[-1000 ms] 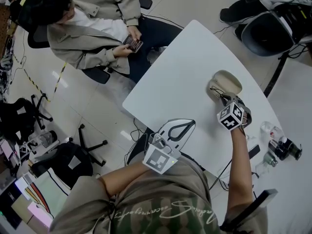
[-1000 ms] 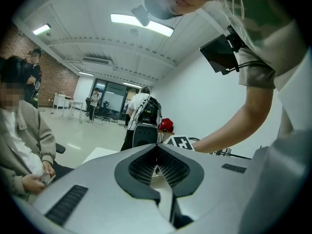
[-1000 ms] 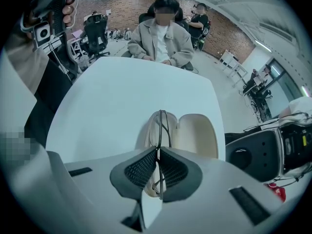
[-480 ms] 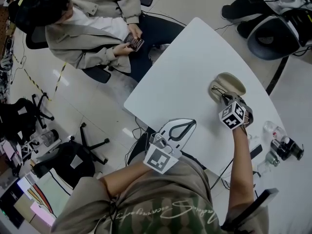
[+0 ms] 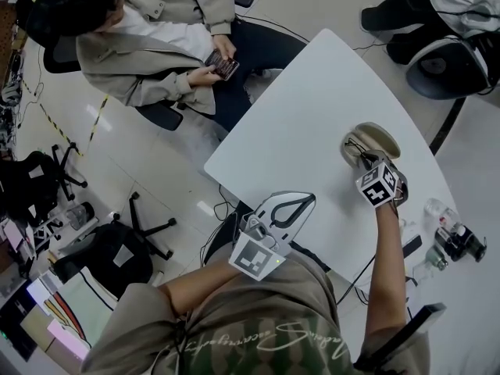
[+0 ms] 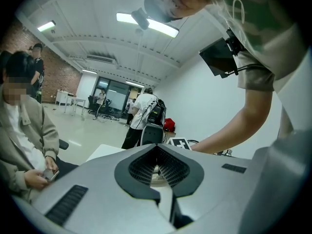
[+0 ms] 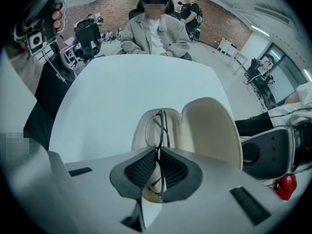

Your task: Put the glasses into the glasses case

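An open beige glasses case (image 5: 378,137) lies on the white table (image 5: 297,131), its lid (image 7: 210,126) swung up to the right. My right gripper (image 5: 366,162) is shut on thin black-framed glasses (image 7: 161,123), held edge-on with their front part down inside the case's tray (image 7: 146,126). In the head view the glasses (image 5: 355,147) show as dark wire at the case's near rim. My left gripper (image 5: 292,205) hangs at the table's near edge, well left of the case. Its jaws are shut with nothing between them (image 6: 157,165).
A seated person (image 5: 168,33) with a phone is across the table's far corner. Small bottles and dark items (image 5: 451,237) stand on the table at the right, beyond my right arm. Office chairs (image 5: 117,248) and cables are on the floor to the left.
The right gripper stays at the case with the glasses, edged slightly closer over it. The left gripper has not moved; the view shifted a little.
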Tool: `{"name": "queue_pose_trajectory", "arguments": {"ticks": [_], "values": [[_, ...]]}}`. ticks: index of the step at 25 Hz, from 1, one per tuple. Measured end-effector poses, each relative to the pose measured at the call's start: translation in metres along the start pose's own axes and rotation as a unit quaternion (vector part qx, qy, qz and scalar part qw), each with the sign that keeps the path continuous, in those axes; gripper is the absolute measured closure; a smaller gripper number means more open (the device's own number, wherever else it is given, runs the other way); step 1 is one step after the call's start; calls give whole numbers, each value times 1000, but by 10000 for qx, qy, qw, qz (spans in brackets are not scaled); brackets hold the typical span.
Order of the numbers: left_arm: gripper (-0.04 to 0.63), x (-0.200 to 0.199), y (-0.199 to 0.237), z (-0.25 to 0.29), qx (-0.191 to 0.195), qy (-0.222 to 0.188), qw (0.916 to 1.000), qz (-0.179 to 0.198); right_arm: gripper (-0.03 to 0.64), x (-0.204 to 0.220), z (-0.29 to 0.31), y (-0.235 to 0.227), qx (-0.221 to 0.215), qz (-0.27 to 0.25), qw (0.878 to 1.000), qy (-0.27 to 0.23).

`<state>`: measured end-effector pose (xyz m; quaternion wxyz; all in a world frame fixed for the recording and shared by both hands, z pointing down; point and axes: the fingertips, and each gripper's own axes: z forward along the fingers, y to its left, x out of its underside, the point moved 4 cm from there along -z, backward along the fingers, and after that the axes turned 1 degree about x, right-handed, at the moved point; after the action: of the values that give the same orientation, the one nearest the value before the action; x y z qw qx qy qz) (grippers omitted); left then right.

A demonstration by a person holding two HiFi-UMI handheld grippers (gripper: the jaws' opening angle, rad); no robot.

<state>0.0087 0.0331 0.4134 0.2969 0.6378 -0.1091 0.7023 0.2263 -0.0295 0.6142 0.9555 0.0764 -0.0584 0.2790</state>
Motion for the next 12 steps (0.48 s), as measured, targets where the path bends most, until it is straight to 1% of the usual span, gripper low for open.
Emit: {"name": "queue_pose_trajectory", "arguments": {"ticks": [2, 5, 9, 12], "values": [[589, 1, 3, -1, -2, 11, 10000, -18, 581, -1, 1, -1, -13, 138, 9999, 0], [589, 2, 2, 0, 25, 5, 10000, -77, 581, 0, 3, -1, 15, 165, 9999, 30], [589, 3, -1, 1, 167, -13, 9997, -172, 581, 0, 3, -4, 10, 330, 9994, 50], [589, 5, -2, -1, 215, 20, 9997, -148, 581, 0, 4, -3, -13, 308, 9995, 102]]}}
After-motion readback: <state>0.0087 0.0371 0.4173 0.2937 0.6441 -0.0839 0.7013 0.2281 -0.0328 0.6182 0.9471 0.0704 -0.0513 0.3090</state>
